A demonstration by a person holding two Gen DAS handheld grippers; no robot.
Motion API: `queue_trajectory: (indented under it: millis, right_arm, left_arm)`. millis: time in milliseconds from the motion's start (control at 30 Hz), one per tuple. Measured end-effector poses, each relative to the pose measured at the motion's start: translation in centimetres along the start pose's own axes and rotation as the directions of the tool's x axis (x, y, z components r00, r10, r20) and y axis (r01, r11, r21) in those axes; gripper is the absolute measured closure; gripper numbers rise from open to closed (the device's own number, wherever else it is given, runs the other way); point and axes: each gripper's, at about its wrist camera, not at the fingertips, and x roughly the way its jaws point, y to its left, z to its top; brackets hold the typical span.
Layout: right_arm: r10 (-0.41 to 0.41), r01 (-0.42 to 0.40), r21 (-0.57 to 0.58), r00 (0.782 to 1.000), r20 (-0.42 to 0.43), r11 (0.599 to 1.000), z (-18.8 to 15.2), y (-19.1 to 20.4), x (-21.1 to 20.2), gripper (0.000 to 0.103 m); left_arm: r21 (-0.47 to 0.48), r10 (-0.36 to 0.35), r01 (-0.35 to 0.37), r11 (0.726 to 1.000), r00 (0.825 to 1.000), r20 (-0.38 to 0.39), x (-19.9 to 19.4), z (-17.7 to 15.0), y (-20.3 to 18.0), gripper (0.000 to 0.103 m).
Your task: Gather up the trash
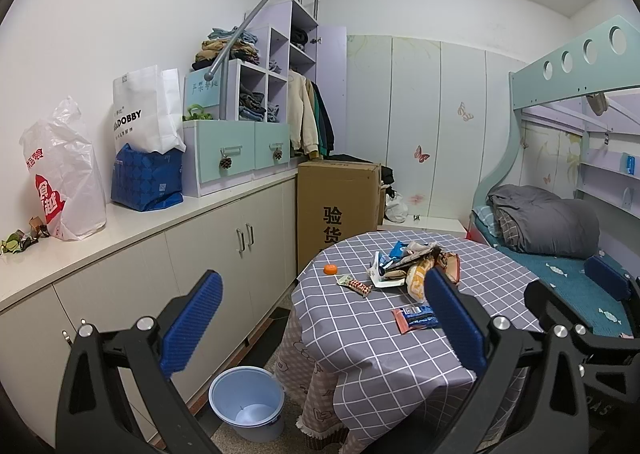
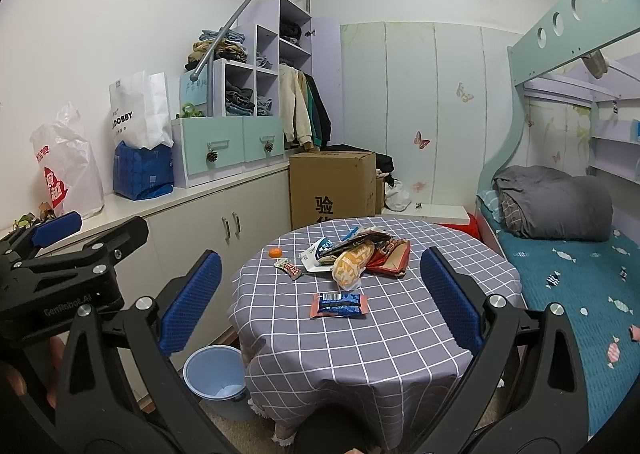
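Left hand-held gripper (image 1: 324, 318): black frame, blue ribbed fingers (image 1: 192, 328) spread wide apart, nothing between them; held level, pointing forward. Seen from the right wrist view, it sits at the left edge, with a bare hand (image 2: 24, 378) gripping its body from below. Right hand-held gripper (image 2: 320, 298): same build, blue fingers (image 2: 450, 300) likewise spread wide and empty, held level alongside the left, the two apart.

Checked cloth tablecloth (image 2: 360, 338), glossy foil-like wrappers (image 2: 339, 304), a smooth bucket (image 2: 212, 372) — probably plastic.
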Motion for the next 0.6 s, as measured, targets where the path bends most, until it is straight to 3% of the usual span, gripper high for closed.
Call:
queue_trajectory:
  millis: [600]
  right_arm:
    - [0.034,-0.033,0.018,0.999,-0.013,0.999,0.4,0.1,1.4,0.006]
  left_arm:
    - [0.019,0.020,-0.020,1.000,1.000,-0.019,0.9,-0.7,-0.2,0.004]
